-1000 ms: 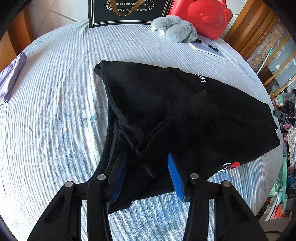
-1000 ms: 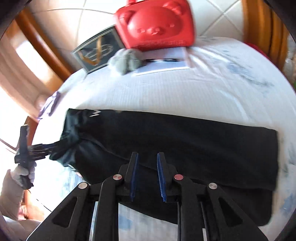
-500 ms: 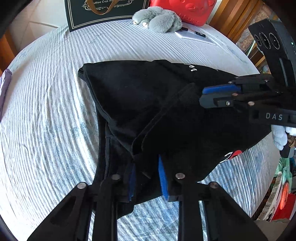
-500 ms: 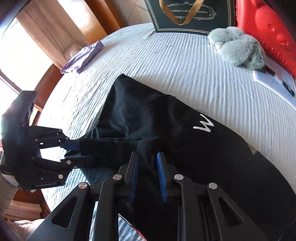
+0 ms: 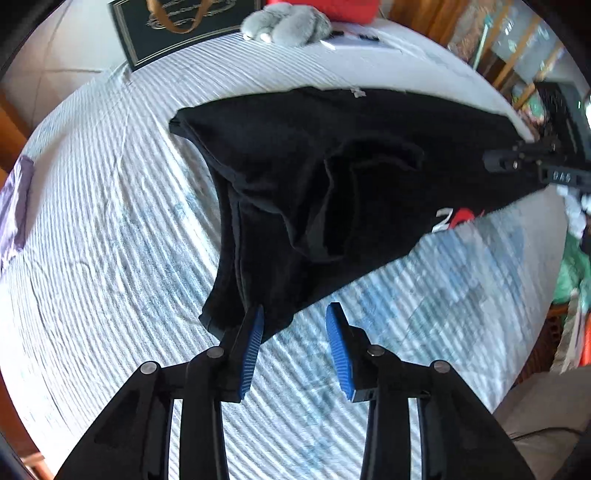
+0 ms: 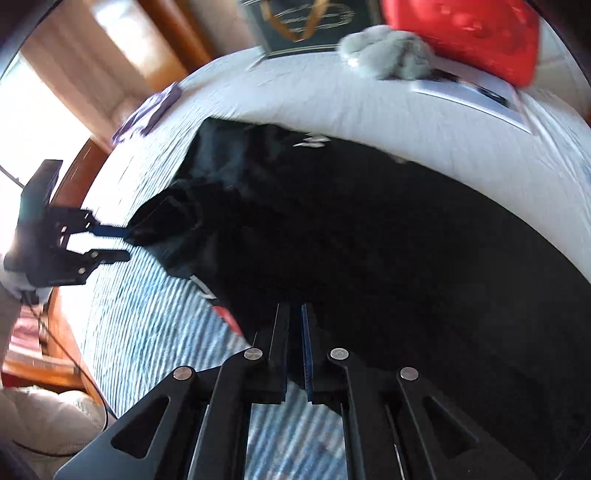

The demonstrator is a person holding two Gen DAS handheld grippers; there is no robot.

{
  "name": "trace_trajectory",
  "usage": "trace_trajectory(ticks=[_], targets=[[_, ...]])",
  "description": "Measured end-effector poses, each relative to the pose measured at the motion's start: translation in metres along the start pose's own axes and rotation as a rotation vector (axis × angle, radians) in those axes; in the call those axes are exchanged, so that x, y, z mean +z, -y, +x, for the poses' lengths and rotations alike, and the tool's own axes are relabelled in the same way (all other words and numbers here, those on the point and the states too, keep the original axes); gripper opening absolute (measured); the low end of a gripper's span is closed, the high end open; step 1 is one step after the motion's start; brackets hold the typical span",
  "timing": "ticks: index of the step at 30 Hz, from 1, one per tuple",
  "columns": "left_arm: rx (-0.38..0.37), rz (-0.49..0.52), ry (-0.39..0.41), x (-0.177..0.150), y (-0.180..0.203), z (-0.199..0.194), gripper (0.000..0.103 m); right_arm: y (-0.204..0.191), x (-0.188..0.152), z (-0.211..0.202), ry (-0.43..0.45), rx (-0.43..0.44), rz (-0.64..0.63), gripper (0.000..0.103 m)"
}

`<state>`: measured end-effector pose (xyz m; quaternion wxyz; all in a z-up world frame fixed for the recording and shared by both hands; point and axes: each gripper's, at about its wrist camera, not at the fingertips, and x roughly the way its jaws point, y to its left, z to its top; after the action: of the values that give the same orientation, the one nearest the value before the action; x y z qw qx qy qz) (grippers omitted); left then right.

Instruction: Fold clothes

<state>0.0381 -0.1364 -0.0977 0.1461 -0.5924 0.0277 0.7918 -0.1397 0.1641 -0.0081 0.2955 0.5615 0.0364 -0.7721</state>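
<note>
A black T-shirt [image 5: 332,177] lies partly folded on the striped bed sheet [image 5: 110,258], a sleeve folded over its middle. My left gripper [image 5: 295,328] is open and empty just in front of the shirt's near corner. It also shows at the left of the right wrist view [image 6: 110,243], open beside the shirt's corner. My right gripper [image 6: 293,321] is shut at the shirt's near edge [image 6: 369,258]; whether it pinches cloth is hidden. It appears in the left wrist view [image 5: 517,162] at the shirt's far right end.
At the far side of the bed stand a dark gift bag [image 5: 177,29], a grey plush toy [image 5: 288,22], a red bear-shaped case [image 6: 461,33] and a paper sheet [image 6: 476,96]. A purple cloth [image 5: 14,206] lies at the left edge. Wooden furniture borders the bed.
My left gripper has opened, let go of the sleeve and pulled back off the shirt. My right gripper has swung away from the shirt's middle to its right end.
</note>
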Motion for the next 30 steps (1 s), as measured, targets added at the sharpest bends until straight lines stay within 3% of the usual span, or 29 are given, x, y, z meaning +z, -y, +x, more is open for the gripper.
trace_trajectory(ticks=[3,5,8,14,16,17,19,22,24,27,30], targets=[[-0.045,-0.117,0.089,0.024,-0.014,-0.018,0.042,0.05,-0.021,-0.027,0.034,-0.096,0.166,0.009],[-0.034,-0.134,0.126,0.05,-0.01,-0.016,0.046,0.084,-0.034,-0.044,0.057,-0.16,0.277,0.013],[-0.052,-0.148,0.115,0.063,-0.001,-0.008,0.047,0.134,-0.055,-0.071,0.091,-0.255,0.443,0.025],[-0.077,-0.18,0.152,0.097,0.025,0.021,0.047,0.198,-0.097,-0.096,0.106,-0.333,0.62,0.025],[-0.151,-0.141,0.058,0.125,0.049,0.053,0.047,0.21,-0.106,-0.091,0.08,-0.341,0.654,0.025],[-0.173,-0.097,-0.011,0.124,0.059,0.064,0.047,0.215,-0.11,-0.089,0.074,-0.342,0.666,0.024],[-0.146,0.039,-0.07,0.108,0.084,0.072,0.047,0.217,-0.114,-0.09,0.101,-0.326,0.665,0.024],[-0.105,0.115,-0.099,0.078,0.094,0.068,0.047,0.221,-0.121,-0.092,0.125,-0.302,0.692,0.024],[-0.107,0.068,-0.083,0.069,0.083,0.057,0.047,0.219,-0.129,-0.101,0.152,-0.3,0.707,0.024],[-0.054,-0.017,0.027,0.07,0.059,0.031,0.047,0.213,-0.142,-0.119,0.19,-0.314,0.717,0.024],[0.126,-0.101,0.09,0.075,0.039,0.029,0.047,0.208,-0.147,-0.134,0.18,-0.34,0.678,0.024]])
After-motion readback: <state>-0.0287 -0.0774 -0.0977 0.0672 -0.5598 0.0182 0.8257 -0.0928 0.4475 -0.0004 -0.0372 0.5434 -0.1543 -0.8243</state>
